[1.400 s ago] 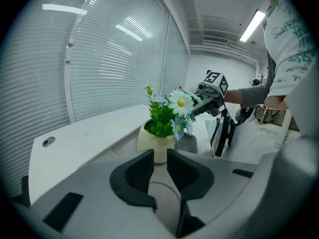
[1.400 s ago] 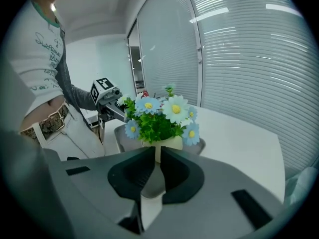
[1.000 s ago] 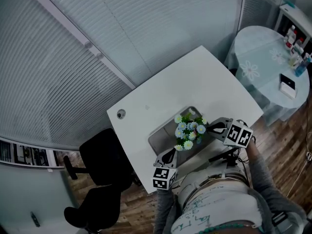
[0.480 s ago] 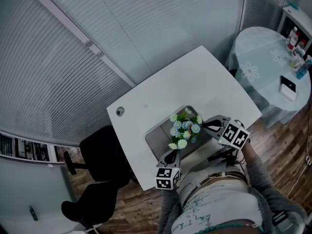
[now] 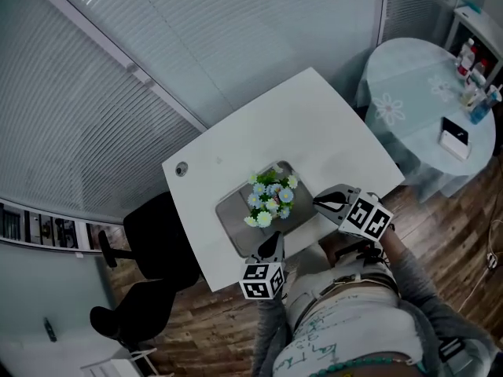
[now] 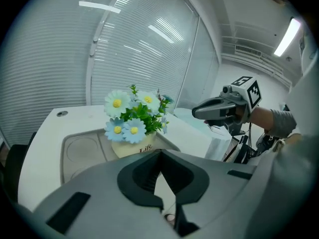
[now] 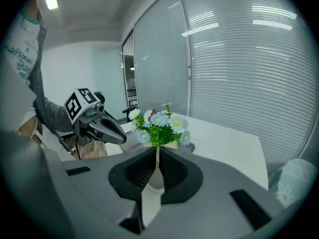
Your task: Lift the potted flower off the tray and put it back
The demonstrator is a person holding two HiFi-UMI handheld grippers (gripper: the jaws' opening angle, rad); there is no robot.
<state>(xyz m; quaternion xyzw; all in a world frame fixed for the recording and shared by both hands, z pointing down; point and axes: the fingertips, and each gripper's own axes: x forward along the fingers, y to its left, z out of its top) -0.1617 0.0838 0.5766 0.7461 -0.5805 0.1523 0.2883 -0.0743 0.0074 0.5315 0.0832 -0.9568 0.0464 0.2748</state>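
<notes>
The potted flower, blue and white daisies in a cream pot, stands upright in the grey tray on the white desk. My left gripper is at the desk's near edge just in front of the pot, shut and empty; in the left gripper view its jaws meet below the pot. My right gripper hovers to the right of the flowers, apart from them, also shut with nothing in it. The right gripper view shows the flowers beyond its closed jaws and the left gripper opposite.
A black office chair stands left of the desk. A round table with a cloth, bottles and a phone is at the right. Glass walls with blinds run behind the desk. A cable hole sits near the desk's left corner.
The right gripper has drawn away from the flowers to the right. The left gripper has swung round to the pot's near side. The pot stays in the tray.
</notes>
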